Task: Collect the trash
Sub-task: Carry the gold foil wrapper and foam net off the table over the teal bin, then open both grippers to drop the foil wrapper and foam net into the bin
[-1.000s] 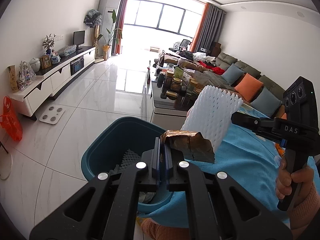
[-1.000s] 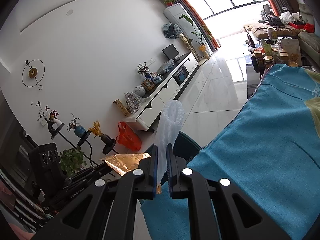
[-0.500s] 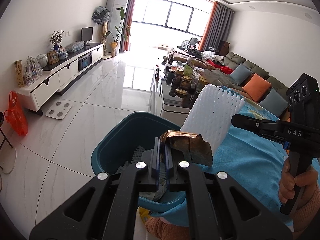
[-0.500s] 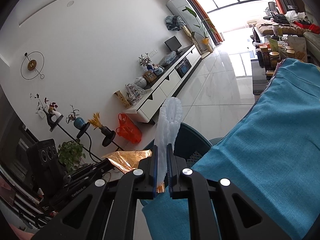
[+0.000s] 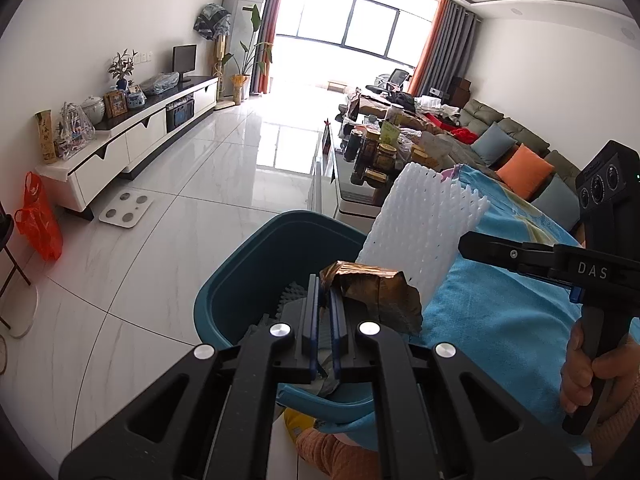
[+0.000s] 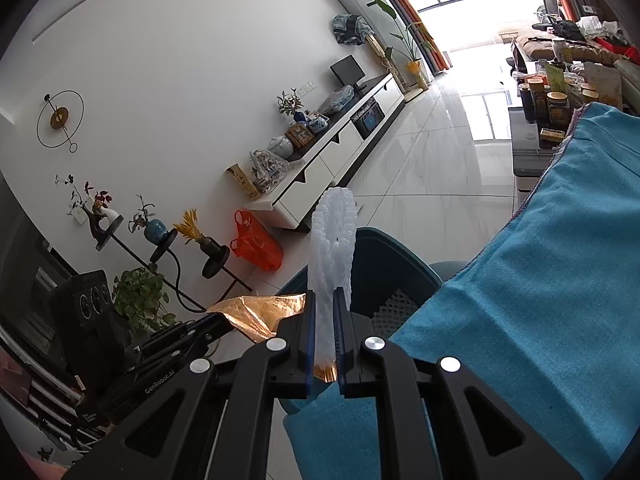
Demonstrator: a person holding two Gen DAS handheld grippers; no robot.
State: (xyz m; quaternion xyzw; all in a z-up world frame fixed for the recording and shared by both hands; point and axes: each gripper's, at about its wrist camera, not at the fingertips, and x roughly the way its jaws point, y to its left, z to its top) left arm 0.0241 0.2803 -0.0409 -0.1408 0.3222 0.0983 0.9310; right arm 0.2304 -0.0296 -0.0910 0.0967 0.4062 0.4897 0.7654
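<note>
Right now my left gripper (image 5: 325, 300) is clamped narrow on a crumpled gold wrapper (image 5: 376, 294), which sticks out to one side of the jaws directly above the blue bin (image 5: 240, 276). My right gripper (image 6: 325, 332) is pinched tight on a white foam net (image 6: 334, 248) that stands upright out of the jaws, beside the bin's rim on the blanket side.

From the left camera the foam net (image 5: 424, 232) hangs over the bin's far edge, and only the tip of the right gripper's arm reaches it; a hand (image 5: 592, 372) wraps the black handle below, cut off by the frame edge.

Inside the bin I can make out more white netting (image 6: 394, 306), but the gripper bodies hide most of what lies in there. The near rim of the bin is covered by my own jaws. A blue blanket (image 6: 540, 300) lies just beside the bin, draped over something I cannot see. Under the bin's front lip a bit of yellow and orange fabric (image 5: 328, 444) peeks out, too cut off to identify.
</note>
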